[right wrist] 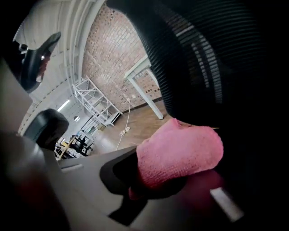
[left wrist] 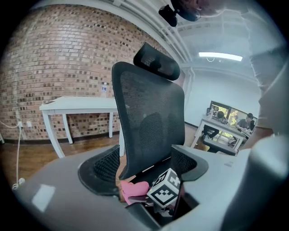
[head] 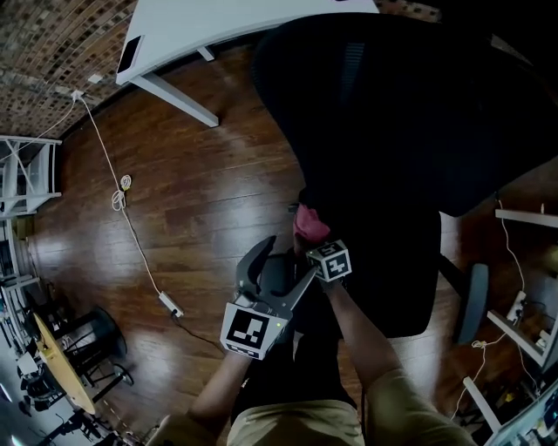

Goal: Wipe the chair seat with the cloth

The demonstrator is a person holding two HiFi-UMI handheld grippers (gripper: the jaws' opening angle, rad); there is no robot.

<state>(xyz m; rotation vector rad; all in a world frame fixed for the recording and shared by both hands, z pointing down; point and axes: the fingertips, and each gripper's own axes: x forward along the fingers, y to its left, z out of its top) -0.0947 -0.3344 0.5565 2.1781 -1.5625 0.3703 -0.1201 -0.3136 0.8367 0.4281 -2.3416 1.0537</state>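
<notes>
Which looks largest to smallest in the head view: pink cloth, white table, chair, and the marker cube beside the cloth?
1. chair
2. white table, partly cut off by the frame
3. pink cloth and marker cube: about alike, so not ranked

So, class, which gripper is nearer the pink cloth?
Right. The right gripper has the cloth clamped in its jaws at the chair seat. The left gripper hangs open just behind it, toward the person, apart from the cloth.

The cloth (right wrist: 180,153) is coloured pink. The chair (left wrist: 149,122) is covered in black mesh. The marker cube (head: 331,260) is patterned with black-and-white squares. Dark brown wood is shown on the floor (head: 200,200).
</notes>
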